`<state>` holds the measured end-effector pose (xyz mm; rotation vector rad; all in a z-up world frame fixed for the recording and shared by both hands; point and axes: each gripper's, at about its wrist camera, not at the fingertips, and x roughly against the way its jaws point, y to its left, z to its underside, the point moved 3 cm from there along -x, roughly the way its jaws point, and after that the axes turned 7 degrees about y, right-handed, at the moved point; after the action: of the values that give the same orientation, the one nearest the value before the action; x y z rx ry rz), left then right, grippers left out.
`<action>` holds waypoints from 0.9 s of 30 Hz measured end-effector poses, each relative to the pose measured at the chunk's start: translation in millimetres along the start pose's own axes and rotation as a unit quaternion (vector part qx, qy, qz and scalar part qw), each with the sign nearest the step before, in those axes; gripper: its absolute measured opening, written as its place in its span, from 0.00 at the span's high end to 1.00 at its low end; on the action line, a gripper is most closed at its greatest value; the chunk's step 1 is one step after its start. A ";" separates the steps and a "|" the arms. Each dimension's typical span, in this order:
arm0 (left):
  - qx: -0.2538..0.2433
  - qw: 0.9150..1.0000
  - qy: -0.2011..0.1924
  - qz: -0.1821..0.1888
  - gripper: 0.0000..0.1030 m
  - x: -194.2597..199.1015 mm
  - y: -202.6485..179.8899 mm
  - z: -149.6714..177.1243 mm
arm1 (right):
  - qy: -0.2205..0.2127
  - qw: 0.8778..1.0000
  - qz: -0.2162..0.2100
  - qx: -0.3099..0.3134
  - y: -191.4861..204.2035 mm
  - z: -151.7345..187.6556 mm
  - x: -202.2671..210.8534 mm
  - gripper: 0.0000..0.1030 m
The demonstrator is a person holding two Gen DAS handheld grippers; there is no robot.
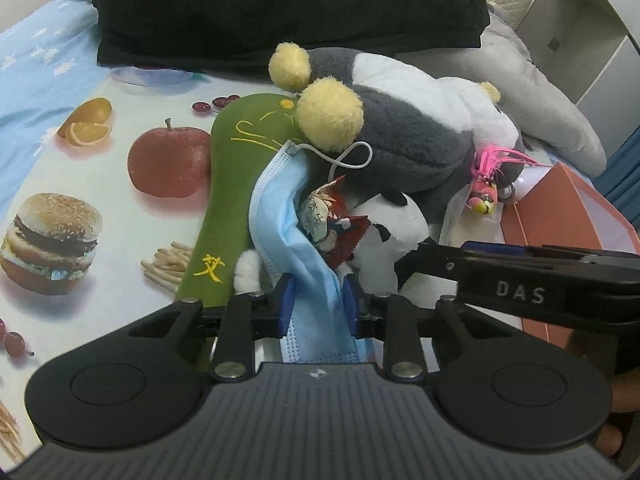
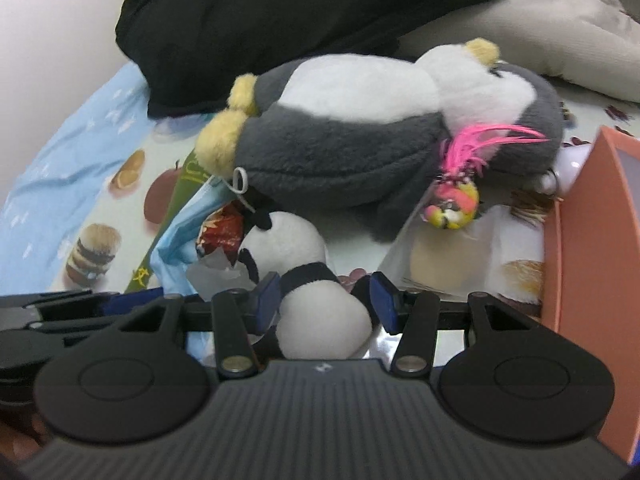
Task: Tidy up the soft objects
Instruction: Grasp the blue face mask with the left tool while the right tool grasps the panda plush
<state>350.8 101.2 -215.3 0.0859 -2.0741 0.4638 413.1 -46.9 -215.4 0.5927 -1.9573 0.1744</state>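
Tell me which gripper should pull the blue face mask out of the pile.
Left. The left gripper is shut on the blue face mask; the right gripper straddles the panda plush.

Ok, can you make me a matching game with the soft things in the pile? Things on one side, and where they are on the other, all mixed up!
Things:
1. blue face mask
2. panda plush
3. grey and white plush
4. green pouch

Places:
A. lying flat on the fruit-print cloth, partly under the mask
B. between the left tongs, pinched
C. on top of the pile, with yellow pom-pom feet
D. between the right tongs, which are not closed on it

Pairs: 1-B, 2-D, 3-C, 4-A
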 end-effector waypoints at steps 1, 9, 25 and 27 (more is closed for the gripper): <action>0.001 1.000 0.001 -0.001 0.77 -1.6 0.3 -0.1 | 0.000 1.000 -0.002 0.002 0.1 -0.5 -2.5 0.49; -0.001 1.000 -0.006 -0.002 0.94 0.0 0.7 0.4 | 0.026 0.998 -0.031 0.047 11.0 -1.3 -15.1 0.51; -0.028 0.998 -0.054 0.004 0.97 65.8 -17.3 3.6 | -0.025 0.999 0.003 0.026 6.2 16.3 54.8 0.60; -0.032 0.998 -0.061 0.004 0.97 78.0 -20.6 7.7 | -0.035 0.999 0.008 0.016 5.1 22.3 68.8 0.60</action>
<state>308.6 89.1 -147.2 0.0697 -2.2077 0.4051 369.2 -73.4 -164.2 0.6107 -2.0311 0.1968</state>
